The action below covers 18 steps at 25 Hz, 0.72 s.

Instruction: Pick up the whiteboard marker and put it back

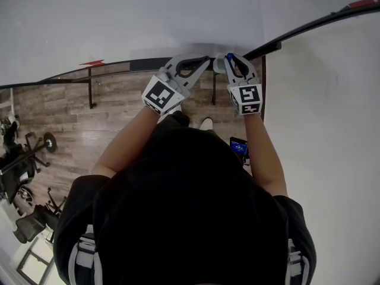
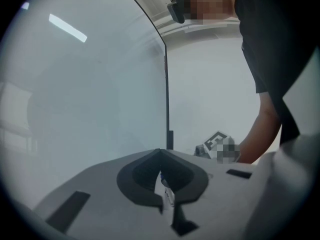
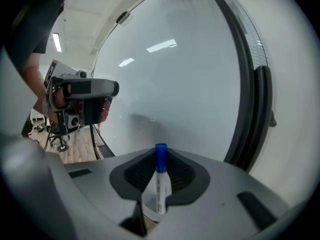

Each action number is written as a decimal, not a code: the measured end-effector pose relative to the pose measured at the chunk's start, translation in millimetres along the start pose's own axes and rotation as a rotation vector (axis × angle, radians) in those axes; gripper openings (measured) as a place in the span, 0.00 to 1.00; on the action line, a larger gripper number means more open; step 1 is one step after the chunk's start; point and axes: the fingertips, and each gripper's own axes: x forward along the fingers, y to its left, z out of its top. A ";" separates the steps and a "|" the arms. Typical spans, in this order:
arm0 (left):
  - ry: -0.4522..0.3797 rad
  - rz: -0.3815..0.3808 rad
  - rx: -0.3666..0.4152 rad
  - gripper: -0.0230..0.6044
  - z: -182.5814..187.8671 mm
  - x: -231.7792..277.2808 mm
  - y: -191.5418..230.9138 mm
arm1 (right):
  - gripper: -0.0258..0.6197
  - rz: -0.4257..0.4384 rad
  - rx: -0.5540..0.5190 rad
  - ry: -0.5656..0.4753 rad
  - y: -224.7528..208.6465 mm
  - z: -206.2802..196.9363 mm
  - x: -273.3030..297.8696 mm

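A white whiteboard marker (image 3: pixel 160 181) with a blue cap (image 1: pixel 228 57) stands upright between the jaws of my right gripper (image 3: pixel 160 166), which is shut on its body. In the head view that gripper (image 1: pixel 233 59) points at the whiteboard (image 1: pixel 119 16) near its right frame edge (image 3: pixel 252 109). My left gripper (image 1: pixel 205 59) is just to the left, at the board's lower ledge (image 1: pixel 142 64), jaws together. In the left gripper view only a thin white sliver shows in the slit of that gripper (image 2: pixel 163 178); what it is I cannot make out. The left gripper (image 3: pixel 116 88) is also in the right gripper view.
A white wall (image 1: pixel 332 129) rises to the right of the board. Below lies wood floor (image 1: pixel 119 117), with the board's stand legs (image 1: pixel 91 91), gym equipment (image 1: pixel 24 153) at the left and a small blue-screened device (image 1: pixel 238 146) by my feet.
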 end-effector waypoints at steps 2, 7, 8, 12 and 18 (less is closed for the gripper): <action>0.003 0.001 -0.004 0.04 -0.4 -1.3 1.5 | 0.13 0.005 0.002 0.025 1.3 -9.6 4.7; 0.013 0.012 -0.015 0.04 -7.6 1.5 5.2 | 0.13 0.019 0.010 0.073 -0.1 -34.6 16.0; 0.013 0.012 -0.025 0.04 -7.8 1.4 5.7 | 0.13 0.021 0.013 0.079 0.1 -37.5 18.0; 0.009 0.018 -0.026 0.04 -4.3 -1.6 6.7 | 0.13 0.027 0.024 0.109 2.5 -45.5 24.2; 0.012 0.032 -0.031 0.04 -2.4 -6.6 6.5 | 0.13 0.044 0.032 0.165 5.1 -58.4 30.1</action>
